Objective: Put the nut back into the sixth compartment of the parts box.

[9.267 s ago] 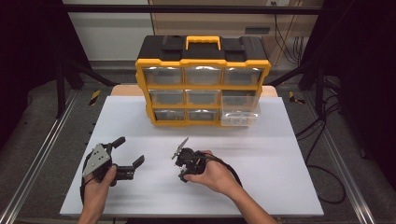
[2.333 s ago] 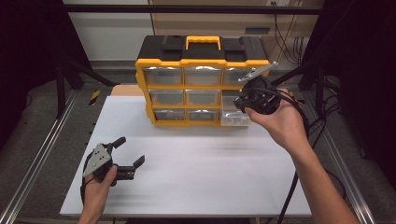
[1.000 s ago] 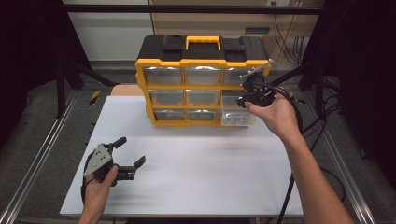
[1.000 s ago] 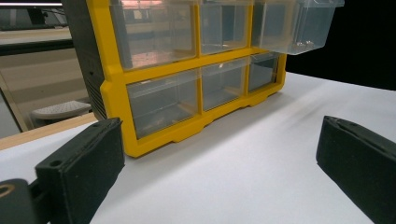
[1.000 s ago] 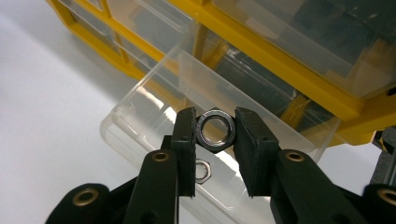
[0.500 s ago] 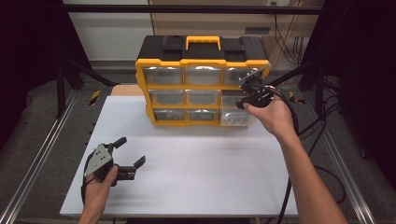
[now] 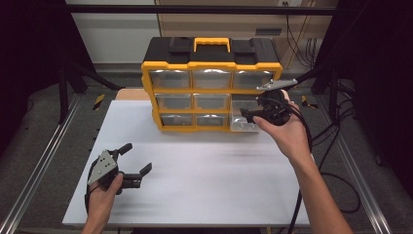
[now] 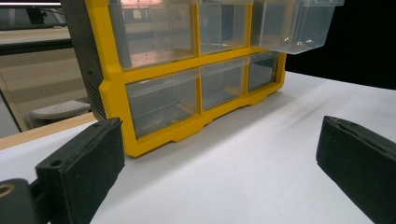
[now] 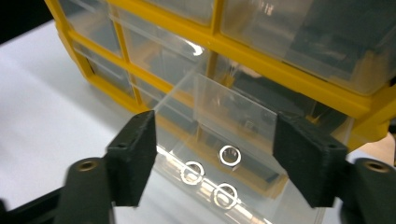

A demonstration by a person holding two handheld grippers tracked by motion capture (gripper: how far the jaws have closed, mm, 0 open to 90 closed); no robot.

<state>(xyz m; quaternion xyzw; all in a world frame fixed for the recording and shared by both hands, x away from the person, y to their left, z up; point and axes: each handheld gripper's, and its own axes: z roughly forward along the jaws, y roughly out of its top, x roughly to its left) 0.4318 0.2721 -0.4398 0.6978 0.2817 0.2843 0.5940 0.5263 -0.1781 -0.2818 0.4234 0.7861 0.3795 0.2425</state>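
We see a yellow-framed cabinet (image 7: 211, 92) with a black top, a yellow handle and clear drawers (image 7: 245, 119). Silver rings (image 9: 229, 155) lie in one drawer. Our grippers (image 7: 127, 165) have black jaws; the table (image 7: 204, 170) is white.

Left gripper (image 8: 224, 163) low over white table (image 8: 261, 154), jaws wide apart, nothing between. Beyond: yellow drawer cabinet (image 8: 112, 84); clear drawer (image 8: 292, 25) pulled out at far right.

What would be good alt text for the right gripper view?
The right gripper, jaws open, hovers over a pulled-out clear drawer holding three metal rings. Behind stands a yellow organizer of clear drawers on a white table.
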